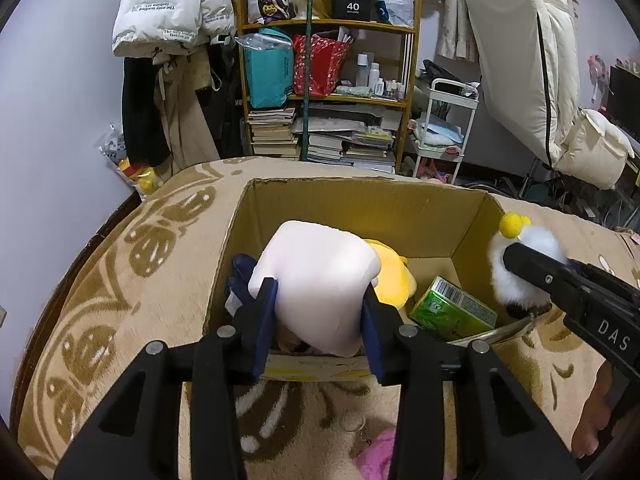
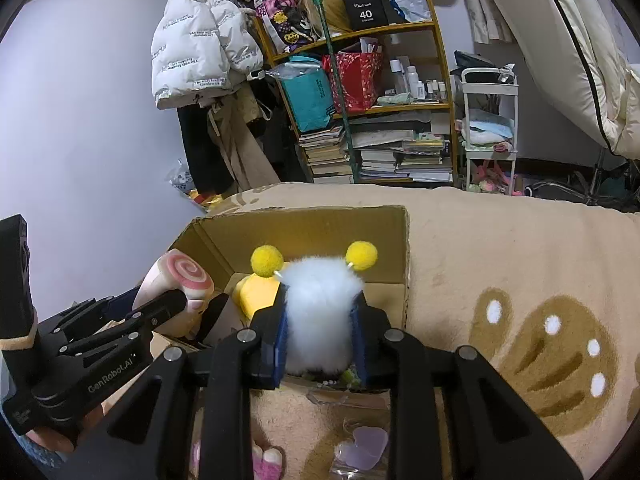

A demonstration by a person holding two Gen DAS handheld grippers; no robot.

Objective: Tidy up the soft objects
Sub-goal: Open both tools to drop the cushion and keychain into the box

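An open cardboard box (image 1: 360,216) stands on a beige patterned blanket; it also shows in the right wrist view (image 2: 304,228). My left gripper (image 1: 318,316) is shut on a pale pink plush (image 1: 316,280) with a swirl face (image 2: 188,276), held over the box's near left side. My right gripper (image 2: 320,334) is shut on a white fluffy toy (image 2: 320,304) with two yellow pom-poms, held over the box's near right edge; it also shows in the left wrist view (image 1: 520,268). A yellow plush (image 1: 394,276) and a green packet (image 1: 452,308) lie inside the box.
A pink soft item (image 1: 376,456) and a clear keyring piece (image 2: 360,448) lie on the blanket (image 2: 520,264) in front of the box. A cluttered shelf (image 1: 328,92), hanging coats and a white cart (image 1: 444,128) stand behind the bed.
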